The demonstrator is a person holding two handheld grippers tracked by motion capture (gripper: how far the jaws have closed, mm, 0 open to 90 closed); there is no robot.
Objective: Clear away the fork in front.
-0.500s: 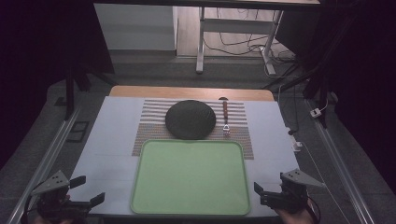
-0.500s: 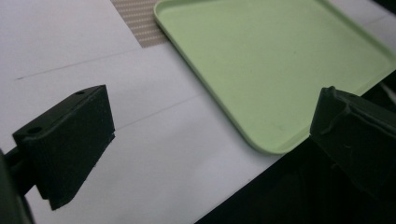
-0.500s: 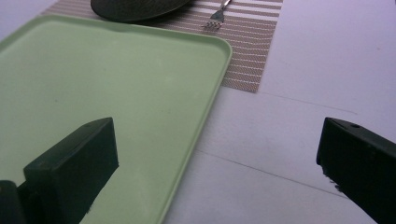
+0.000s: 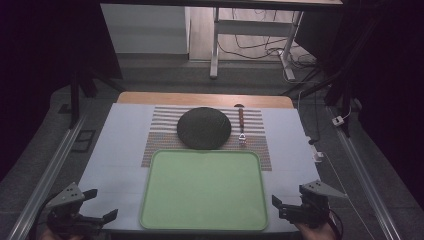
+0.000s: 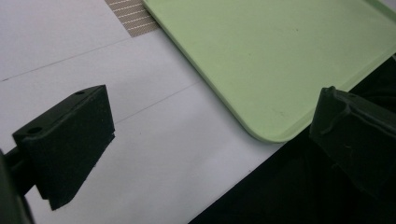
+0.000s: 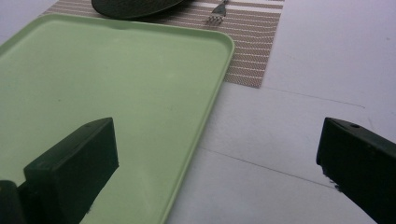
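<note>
The green tray lies at the table's near edge between both tongs: left gripper at its 8 o'clock, right gripper at its 4 o'clock. Both stand wide, holding nothing, clear of the tray. The hands are cut off at the bottom edge, and the fork by the dark plate is dim.

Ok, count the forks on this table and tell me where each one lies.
1. The fork lies on the striped placemat, just right of the dark plate, tines toward the green tray. None is seen elsewhere; the plate could hide something beneath it.
</note>
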